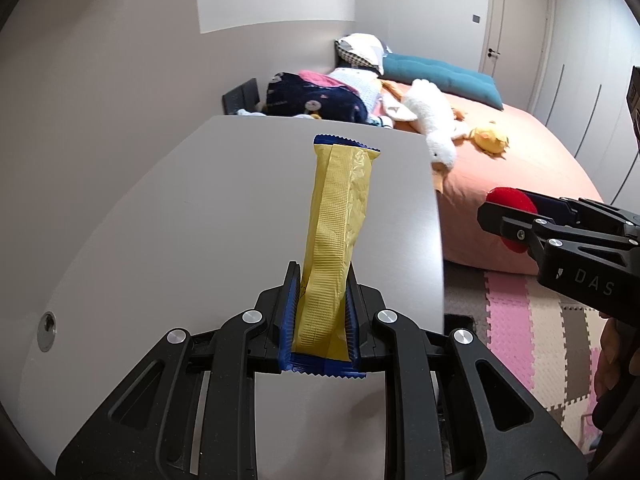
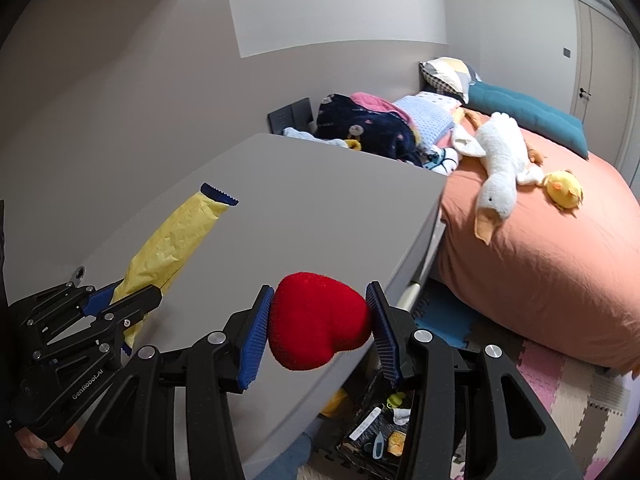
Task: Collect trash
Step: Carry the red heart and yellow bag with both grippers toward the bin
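My left gripper [image 1: 323, 280] is shut on a long yellow snack wrapper [image 1: 340, 216] with blue serrated ends, held above the grey table [image 1: 180, 220]. The wrapper also shows in the right wrist view [image 2: 172, 240], with the left gripper [image 2: 132, 300] at lower left. My right gripper [image 2: 320, 300] is shut on a red heart-shaped sponge [image 2: 318, 326] near the table's right edge. In the left wrist view the right gripper [image 1: 504, 220] holds the red sponge [image 1: 514, 200] to the right of the table.
A bin of trash [image 2: 376, 432] sits on the floor below the table edge. A bed with an orange sheet [image 2: 540, 248], a white goose plush [image 2: 500, 172], a yellow duck plush [image 2: 564, 188] and piled clothes [image 2: 368, 128] lies beyond. Foam floor mats [image 1: 520, 320] lie at right.
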Demonstrator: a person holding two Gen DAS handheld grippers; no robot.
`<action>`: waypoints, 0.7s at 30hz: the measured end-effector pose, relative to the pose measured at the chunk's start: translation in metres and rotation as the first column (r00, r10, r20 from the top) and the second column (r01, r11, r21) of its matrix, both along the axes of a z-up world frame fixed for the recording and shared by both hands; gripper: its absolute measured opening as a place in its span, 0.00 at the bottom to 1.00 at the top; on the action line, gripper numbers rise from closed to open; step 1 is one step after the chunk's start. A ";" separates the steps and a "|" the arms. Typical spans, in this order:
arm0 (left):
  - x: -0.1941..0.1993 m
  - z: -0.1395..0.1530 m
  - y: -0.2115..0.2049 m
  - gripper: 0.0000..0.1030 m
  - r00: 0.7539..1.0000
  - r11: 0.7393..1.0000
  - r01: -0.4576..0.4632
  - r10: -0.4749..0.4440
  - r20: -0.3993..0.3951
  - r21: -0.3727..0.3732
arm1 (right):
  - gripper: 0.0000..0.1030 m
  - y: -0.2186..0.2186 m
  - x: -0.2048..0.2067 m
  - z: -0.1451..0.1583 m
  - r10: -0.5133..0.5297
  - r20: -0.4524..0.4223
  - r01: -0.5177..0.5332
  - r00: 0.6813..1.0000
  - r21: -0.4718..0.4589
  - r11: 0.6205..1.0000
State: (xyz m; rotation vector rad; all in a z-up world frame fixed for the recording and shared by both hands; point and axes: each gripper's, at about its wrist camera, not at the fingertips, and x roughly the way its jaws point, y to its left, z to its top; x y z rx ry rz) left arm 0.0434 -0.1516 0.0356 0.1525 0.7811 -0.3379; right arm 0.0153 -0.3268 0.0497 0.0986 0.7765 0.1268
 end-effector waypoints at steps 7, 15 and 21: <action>-0.014 -0.003 -0.024 0.20 0.999 0.999 0.042 -0.042 -0.001 -0.005 | 0.47 -0.023 -0.020 -0.004 -0.037 -0.001 0.037 0.999 -0.004 0.999; -0.024 -0.003 -0.061 0.20 0.994 0.994 0.110 -0.110 0.003 -0.006 | 0.47 -0.060 -0.036 -0.004 -0.102 0.005 0.102 0.995 0.000 0.995; -0.027 -0.004 -0.093 0.20 0.985 0.985 0.170 -0.170 0.001 -0.010 | 0.47 -0.091 -0.048 -0.006 -0.159 0.002 0.159 0.987 -0.003 0.987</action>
